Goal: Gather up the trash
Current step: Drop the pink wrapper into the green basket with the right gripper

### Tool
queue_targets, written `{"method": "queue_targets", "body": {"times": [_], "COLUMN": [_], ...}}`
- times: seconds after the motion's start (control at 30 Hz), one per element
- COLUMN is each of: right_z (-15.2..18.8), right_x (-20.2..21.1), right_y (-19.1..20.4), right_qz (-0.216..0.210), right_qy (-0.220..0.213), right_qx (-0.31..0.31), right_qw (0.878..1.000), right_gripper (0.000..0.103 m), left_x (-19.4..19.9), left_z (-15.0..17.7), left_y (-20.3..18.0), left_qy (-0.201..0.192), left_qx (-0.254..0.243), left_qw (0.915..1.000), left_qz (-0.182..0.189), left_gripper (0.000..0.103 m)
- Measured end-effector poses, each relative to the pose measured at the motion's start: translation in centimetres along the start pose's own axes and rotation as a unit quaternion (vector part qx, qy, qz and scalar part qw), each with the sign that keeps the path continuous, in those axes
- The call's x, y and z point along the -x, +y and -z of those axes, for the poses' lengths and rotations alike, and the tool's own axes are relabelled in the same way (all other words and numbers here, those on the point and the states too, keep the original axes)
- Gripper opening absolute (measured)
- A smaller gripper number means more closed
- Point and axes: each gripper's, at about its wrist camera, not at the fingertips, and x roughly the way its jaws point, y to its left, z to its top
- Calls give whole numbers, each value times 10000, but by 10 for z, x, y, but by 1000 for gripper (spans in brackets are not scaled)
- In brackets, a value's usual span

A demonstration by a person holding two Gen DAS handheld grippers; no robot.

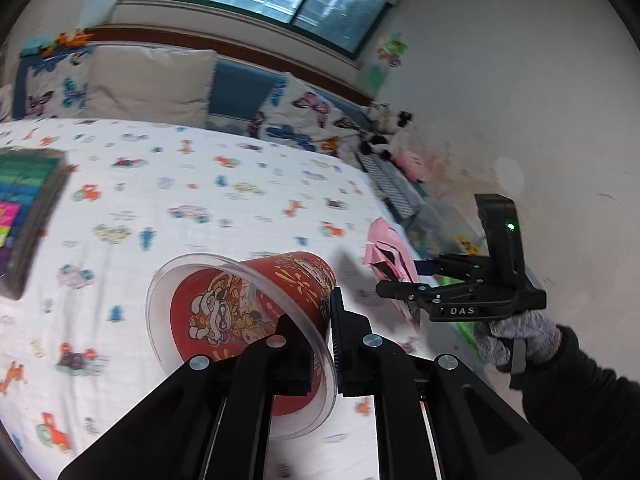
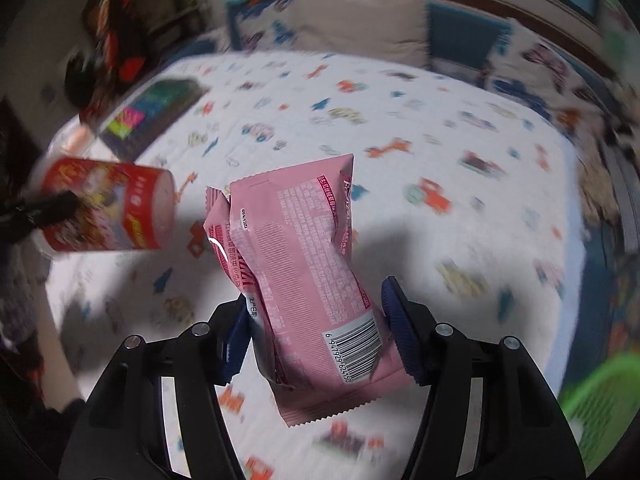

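My left gripper (image 1: 320, 344) is shut on the rim of a red printed cup with a clear lid (image 1: 248, 320), holding it tilted above the bed. The cup also shows at the left of the right wrist view (image 2: 108, 208). My right gripper (image 2: 316, 340) is shut on a pink snack wrapper (image 2: 304, 264), lifted above the bed. In the left wrist view the right gripper (image 1: 400, 284) and the pink wrapper (image 1: 386, 248) are at the right, near the bed's edge.
The bed (image 1: 200, 184) has a white sheet with cartoon prints. A colourful box (image 1: 24, 208) lies at its left. Pillows (image 1: 152, 80) and plush toys (image 1: 384, 132) line the headboard and wall. A green basket (image 2: 600, 400) sits low at the right.
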Motion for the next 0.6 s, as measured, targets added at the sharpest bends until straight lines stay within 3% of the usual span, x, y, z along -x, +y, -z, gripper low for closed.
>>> {"method": "queue_targets", "body": {"times": [0.23, 0.6], "right_z": [60, 160], "right_x": [69, 145], "right_y": [-54, -157], "right_qz": [581, 1785], "right_qy": [-528, -730], "right_qx": [-1178, -2513], "right_qw": [9899, 9485], "right_gripper": [62, 63], "left_x": [-19, -53], "left_z": [-5, -6], "left_y": [-63, -158], "left_qy": [141, 353], "left_qx": [-492, -1163], "left_qw": [9973, 9862], "left_qz": [519, 1124], "left_gripper": [8, 8]}}
